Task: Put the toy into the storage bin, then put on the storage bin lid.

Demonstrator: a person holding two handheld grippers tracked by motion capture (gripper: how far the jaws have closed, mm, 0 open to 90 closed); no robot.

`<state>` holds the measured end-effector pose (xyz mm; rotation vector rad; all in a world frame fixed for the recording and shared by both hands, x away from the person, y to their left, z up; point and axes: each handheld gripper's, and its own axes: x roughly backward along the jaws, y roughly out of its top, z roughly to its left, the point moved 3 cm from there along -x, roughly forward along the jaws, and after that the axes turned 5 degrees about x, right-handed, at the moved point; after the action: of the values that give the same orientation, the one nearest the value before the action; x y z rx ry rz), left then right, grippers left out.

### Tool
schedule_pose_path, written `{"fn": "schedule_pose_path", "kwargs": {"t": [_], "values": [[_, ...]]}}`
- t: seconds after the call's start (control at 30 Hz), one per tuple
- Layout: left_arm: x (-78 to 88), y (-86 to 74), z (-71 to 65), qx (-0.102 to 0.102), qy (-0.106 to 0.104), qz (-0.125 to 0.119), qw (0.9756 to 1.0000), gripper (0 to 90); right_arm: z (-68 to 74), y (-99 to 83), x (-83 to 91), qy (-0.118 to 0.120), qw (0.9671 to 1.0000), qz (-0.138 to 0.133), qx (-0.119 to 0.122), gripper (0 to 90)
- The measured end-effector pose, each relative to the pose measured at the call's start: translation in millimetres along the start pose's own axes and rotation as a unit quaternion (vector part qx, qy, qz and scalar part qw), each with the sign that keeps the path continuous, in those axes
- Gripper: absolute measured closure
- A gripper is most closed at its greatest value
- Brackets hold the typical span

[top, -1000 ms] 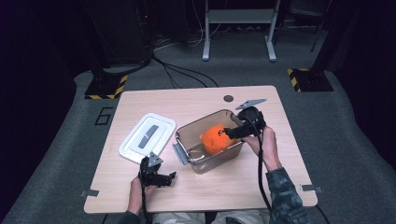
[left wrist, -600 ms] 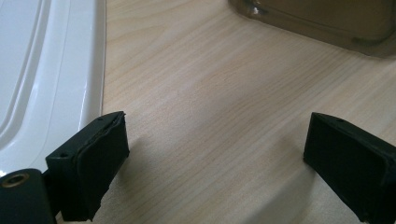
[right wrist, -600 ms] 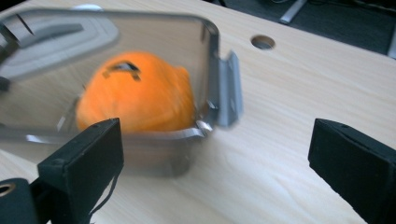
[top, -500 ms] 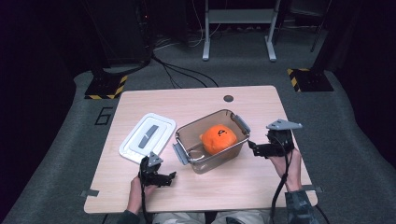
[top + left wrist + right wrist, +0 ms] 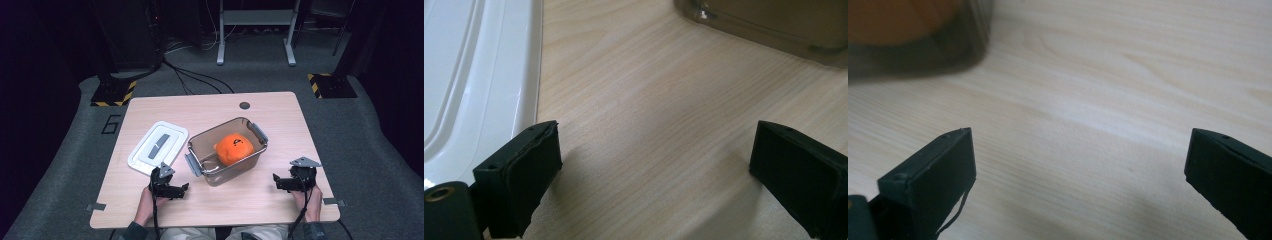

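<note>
Both grippers, left (image 5: pixel 170 189) and right (image 5: pixel 291 182), rest released; the orange ball (image 5: pixel 233 148) in the tub (image 5: pixel 199 146) looks soft, best squeezed across its middle

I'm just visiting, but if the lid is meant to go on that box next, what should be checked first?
1. Orange ball sits inside the clear box: ok.
2. White lid lies free on the table beside the box: ok.
3. Left gripper open, near the lid: ok.
4. Right gripper open, holding nothing: ok.
5. Ball low enough for the lid to close: cannot tell.
</note>
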<state>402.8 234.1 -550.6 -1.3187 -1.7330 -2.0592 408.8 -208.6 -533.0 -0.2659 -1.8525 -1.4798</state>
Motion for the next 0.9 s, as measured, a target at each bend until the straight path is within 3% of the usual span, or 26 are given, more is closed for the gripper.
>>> {"fn": "schedule_pose_path", "kwargs": {"t": [0.13,0.23,0.33,0.47,0.67,0.9], "values": [[1.0,0.8,-0.5,-0.01,0.009,0.006,0.9999,3.6,-3.1,-9.3,-7.9,-0.009,0.9999,0.009,-0.003,0.0],[4.2,1.8,-0.5,-0.015,0.003,0.011,0.9998,3.3,-2.5,-8.5,-9.2,-0.009,0.9999,0.009,0.002,0.0],[10.7,5.8,1.7,-0.006,-0.002,-0.005,1.0,2.5,-1.0,-9.3,-13.5,-0.012,0.9996,0.025,0.007,0.0],[20.6,14.9,8.7,0.002,-0.007,-0.021,0.9998,2.8,-0.8,-9.7,-14.3,-0.009,0.9996,0.027,0.009,0.0],[37.1,31.5,30.2,0.009,0.007,-0.043,0.999,5.3,-2.3,-9.7,-15.2,-0.001,0.9996,0.03,0.001,0.0],[43.7,44.2,63.0,0.028,0.03,-0.046,0.9981,6.2,-2.3,-9.7,-15.3,-0.001,0.9996,0.03,0.001,0.0]]}}
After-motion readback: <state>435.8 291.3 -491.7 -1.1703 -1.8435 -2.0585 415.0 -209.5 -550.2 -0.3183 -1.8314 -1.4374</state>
